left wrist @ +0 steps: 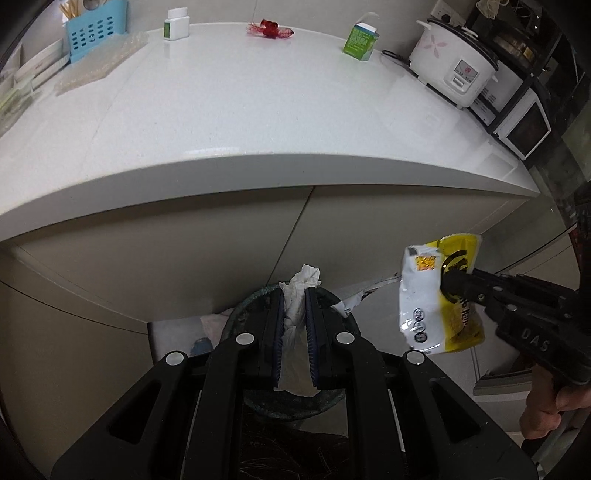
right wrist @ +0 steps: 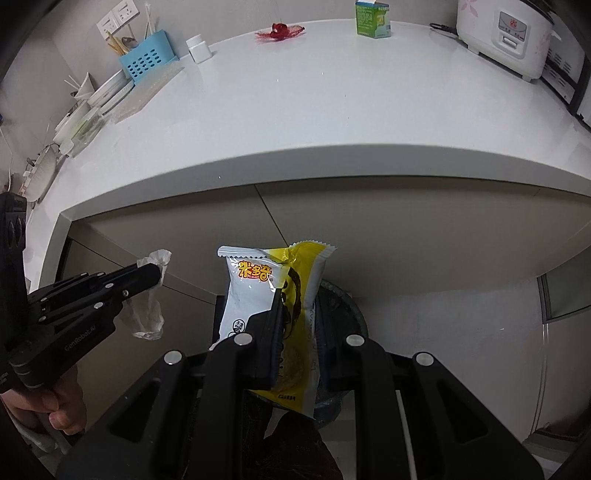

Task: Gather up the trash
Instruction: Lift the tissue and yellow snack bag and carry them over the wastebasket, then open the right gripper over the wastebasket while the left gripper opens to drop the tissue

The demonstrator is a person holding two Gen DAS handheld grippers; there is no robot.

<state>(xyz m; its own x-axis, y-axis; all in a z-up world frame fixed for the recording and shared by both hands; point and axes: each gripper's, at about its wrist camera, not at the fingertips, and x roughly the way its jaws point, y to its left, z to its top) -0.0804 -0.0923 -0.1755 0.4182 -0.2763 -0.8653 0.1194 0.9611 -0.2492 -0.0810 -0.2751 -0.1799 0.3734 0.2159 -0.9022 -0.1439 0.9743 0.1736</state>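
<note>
With the left tool (left wrist: 294,295) clamped on a tissue (left wrist: 301,291) and the right tool (right wrist: 297,295) on a wrapper (right wrist: 273,295) above the bin (left wrist: 258,306), a carton (left wrist: 360,40), bottle (left wrist: 176,25) and red scrap (left wrist: 271,28) remain on the far tabletop (left wrist: 258,110).

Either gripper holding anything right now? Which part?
Left gripper pinches a crumpled white tissue around its middle. Right gripper clamps a yellow-and-white snack wrapper across its middle, near the yellow side.
</note>
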